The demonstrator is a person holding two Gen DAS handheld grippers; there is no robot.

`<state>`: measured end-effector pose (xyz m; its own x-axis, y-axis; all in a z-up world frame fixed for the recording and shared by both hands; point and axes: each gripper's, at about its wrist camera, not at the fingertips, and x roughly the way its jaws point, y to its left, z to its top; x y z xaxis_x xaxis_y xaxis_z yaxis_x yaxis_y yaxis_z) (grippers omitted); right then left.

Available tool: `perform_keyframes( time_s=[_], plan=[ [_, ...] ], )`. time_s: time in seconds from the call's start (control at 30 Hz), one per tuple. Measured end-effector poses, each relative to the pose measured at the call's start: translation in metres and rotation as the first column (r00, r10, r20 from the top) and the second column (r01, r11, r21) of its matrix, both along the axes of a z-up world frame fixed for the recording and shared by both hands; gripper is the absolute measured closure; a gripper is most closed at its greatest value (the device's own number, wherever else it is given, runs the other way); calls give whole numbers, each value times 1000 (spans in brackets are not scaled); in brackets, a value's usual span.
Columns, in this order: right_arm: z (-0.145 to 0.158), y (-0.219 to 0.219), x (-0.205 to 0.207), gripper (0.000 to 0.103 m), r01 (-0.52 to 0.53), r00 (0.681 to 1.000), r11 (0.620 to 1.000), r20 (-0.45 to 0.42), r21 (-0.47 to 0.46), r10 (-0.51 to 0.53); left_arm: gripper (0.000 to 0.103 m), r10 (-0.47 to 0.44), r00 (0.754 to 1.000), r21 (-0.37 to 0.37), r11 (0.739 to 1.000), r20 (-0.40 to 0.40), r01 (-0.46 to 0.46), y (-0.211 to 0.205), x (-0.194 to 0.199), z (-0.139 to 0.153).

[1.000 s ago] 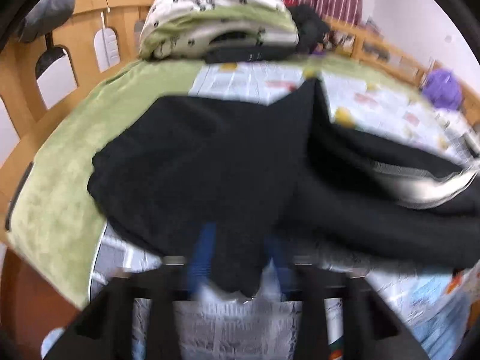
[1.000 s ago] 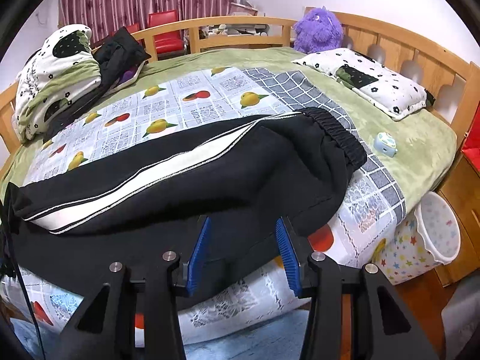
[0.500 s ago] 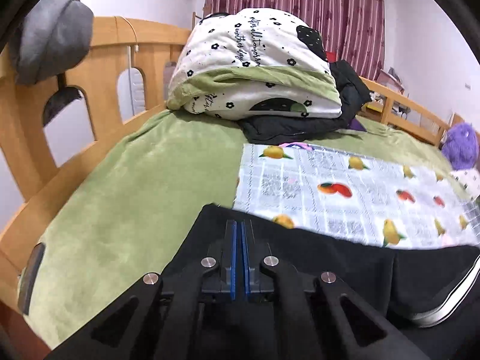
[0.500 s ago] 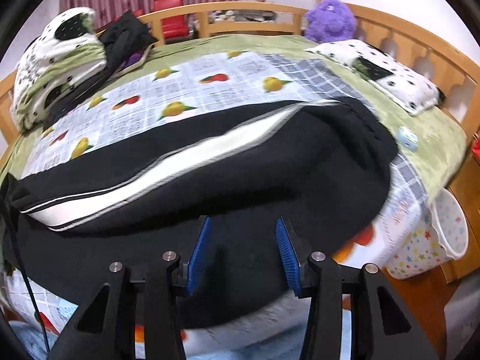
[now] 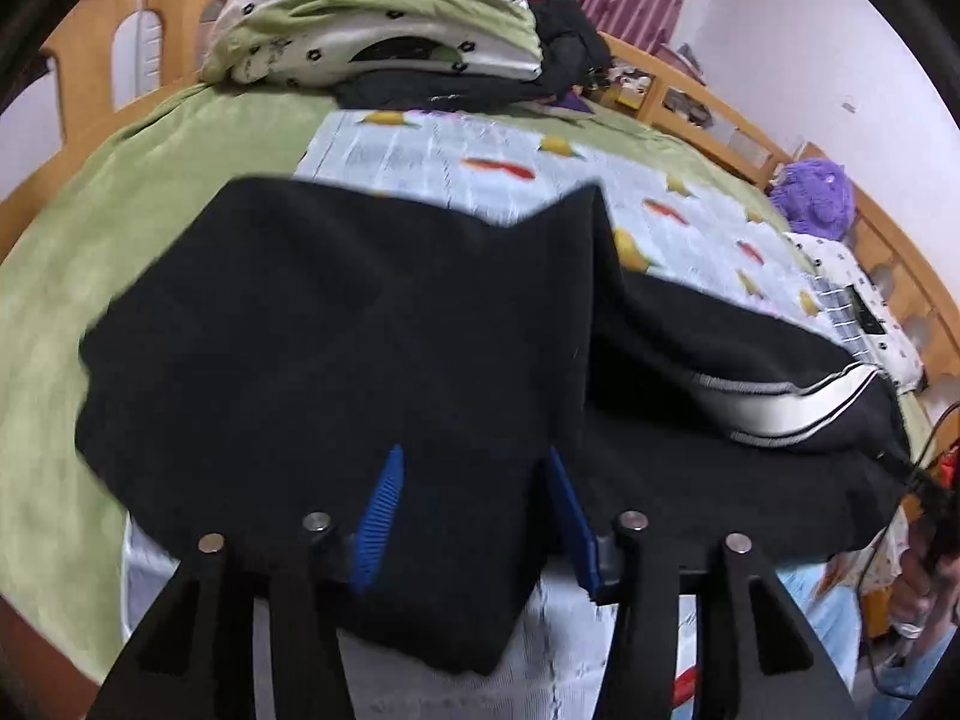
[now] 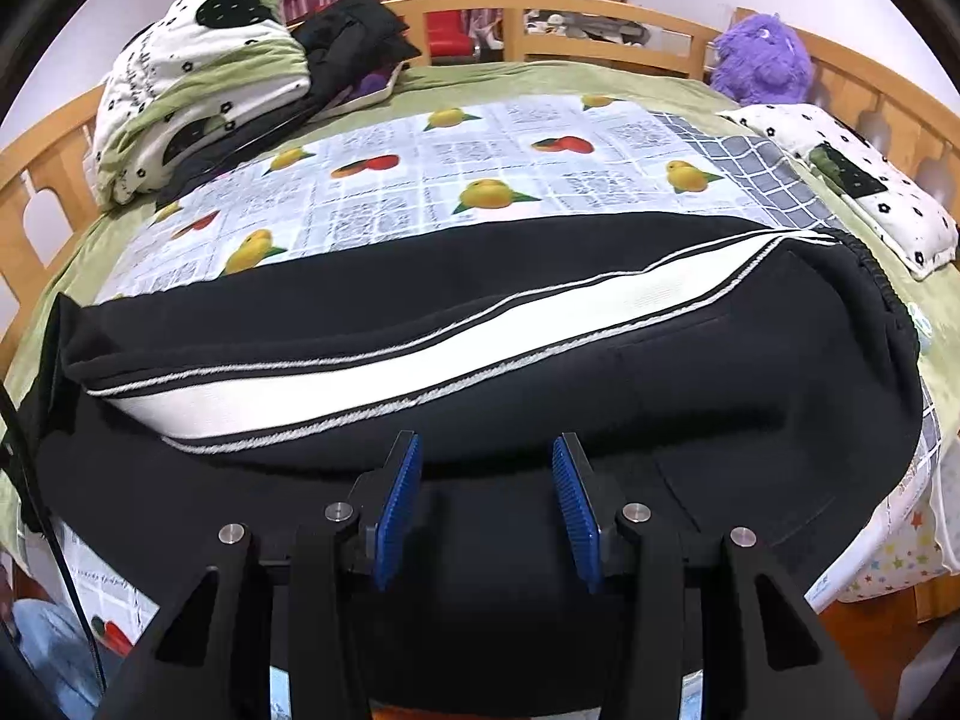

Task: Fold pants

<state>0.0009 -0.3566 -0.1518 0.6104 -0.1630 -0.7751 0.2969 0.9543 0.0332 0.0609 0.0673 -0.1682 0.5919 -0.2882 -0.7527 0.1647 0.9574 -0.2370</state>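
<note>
Black pants (image 6: 480, 312) with a white side stripe (image 6: 420, 360) lie lengthwise across the bed, folded along their length, waistband at the right. In the left wrist view the leg end (image 5: 336, 360) is folded over and spreads before my left gripper (image 5: 474, 474), which is open with black cloth between its blue pads. My right gripper (image 6: 486, 462) is open just above the near edge of the pants, with cloth below it.
A fruit-print sheet (image 6: 480, 162) covers a green blanket (image 5: 120, 228). Folded bedding (image 6: 198, 78) and dark clothes (image 6: 354, 30) are stacked at the back left. A purple plush (image 6: 762, 60) and pillow (image 6: 852, 180) lie at the right. A wooden rail (image 6: 600, 6) rings the bed.
My left gripper was shut half a second ago and now stands open, drawn back, with the folded leg end lying on the bed. The right gripper shifted slightly and stays open.
</note>
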Motion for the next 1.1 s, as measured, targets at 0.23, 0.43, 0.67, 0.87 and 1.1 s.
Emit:
perform_keyframes(
  time_s=[0.23,0.43,0.67,0.87,1.1],
  plan=[
    [1,2,-12,58,8,1000,1000,2,14,-8,50,-35,999,-49,998,17,36,-13,-11,5],
    [-2,6,-19,58,20,1000,999,1,32,-20,48,23,999,119,993,36,-28,-28,2,3],
    [0,9,-12,58,10,1000,1000,-8,-27,-11,96,61,995,124,990,84,-71,8,30,22],
    [6,15,16,58,-37,999,997,6,-69,38,97,147,972,157,972,183,-176,39,89,64],
    [8,17,47,58,-86,996,992,13,-93,88,92,109,986,222,966,126,-135,33,162,64]
  ],
)
